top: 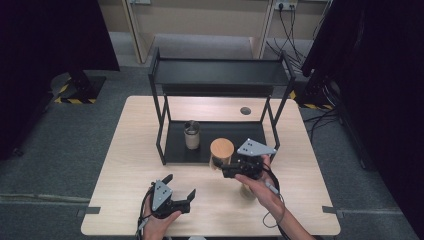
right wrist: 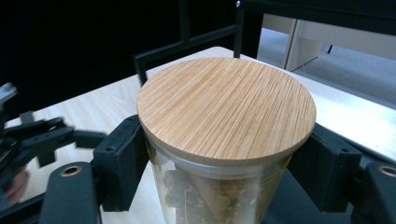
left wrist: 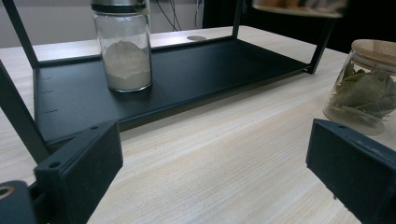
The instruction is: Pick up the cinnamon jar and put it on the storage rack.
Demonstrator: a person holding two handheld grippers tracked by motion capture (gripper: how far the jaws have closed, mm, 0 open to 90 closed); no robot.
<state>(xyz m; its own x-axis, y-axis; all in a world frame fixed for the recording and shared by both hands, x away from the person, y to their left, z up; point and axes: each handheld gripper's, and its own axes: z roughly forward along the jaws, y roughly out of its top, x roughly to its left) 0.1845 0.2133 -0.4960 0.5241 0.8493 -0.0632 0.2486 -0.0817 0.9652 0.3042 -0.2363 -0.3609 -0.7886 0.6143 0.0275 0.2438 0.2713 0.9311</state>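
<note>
Currently the right tool (right wrist: 224,172) pinches the bamboo-lidded jar (right wrist: 226,109) below its lid, likely for carrying. Left tool (top: 179,191), at 7 o'clock on the bench (top: 125,150), is spread, idle.

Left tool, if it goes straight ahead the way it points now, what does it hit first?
Probably the black rack's bottom shelf edge. The left tool is open over bare table; the powder jar stands farther back.

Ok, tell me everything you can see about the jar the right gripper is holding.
The jar is clear glass with a flat round lid of pale striped wood, shut on top. It stands upright, clamped between the black jaws of the right gripper, which press its sides just under the lid. Brownish contents show through the glass, too unclear to name. From above it sits at the front edge of the black rack.
</note>
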